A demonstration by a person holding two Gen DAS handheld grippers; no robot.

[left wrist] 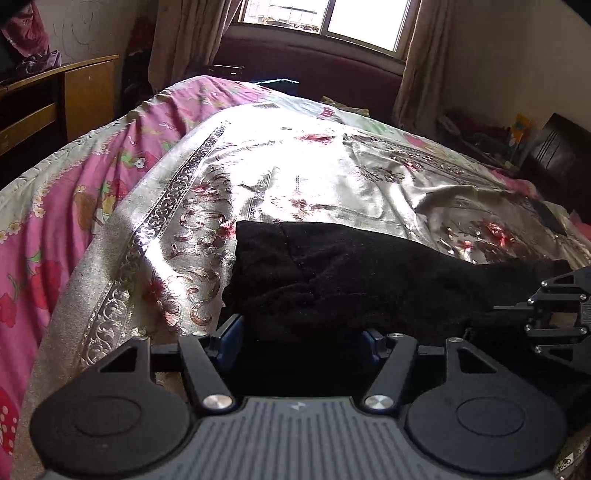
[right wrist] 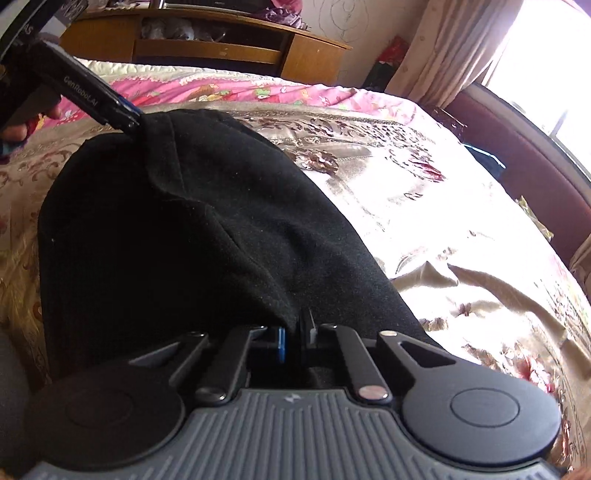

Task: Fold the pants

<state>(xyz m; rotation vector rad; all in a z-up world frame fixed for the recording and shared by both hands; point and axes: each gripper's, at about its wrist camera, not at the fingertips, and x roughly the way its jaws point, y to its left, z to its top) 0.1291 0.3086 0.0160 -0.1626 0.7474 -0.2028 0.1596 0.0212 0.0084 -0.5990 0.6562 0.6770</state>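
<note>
Black pants [left wrist: 351, 280] lie folded over on a shiny floral bedspread [left wrist: 280, 162]. My left gripper [left wrist: 303, 332] has its fingers wide apart, and the near edge of the pants lies between them over the fingertips. In the right wrist view the left gripper [right wrist: 127, 120] touches the far corner of the pants [right wrist: 177, 229]. My right gripper [right wrist: 295, 332] is shut on the near edge of the pants. It shows at the right edge of the left wrist view [left wrist: 554, 317].
A pink patterned quilt [left wrist: 74, 206] covers the bed's left side. A wooden desk [left wrist: 74, 92] stands beyond it. A window [left wrist: 325, 18] with curtains is at the far end. A dark headboard [left wrist: 557, 155] and clutter stand at the right.
</note>
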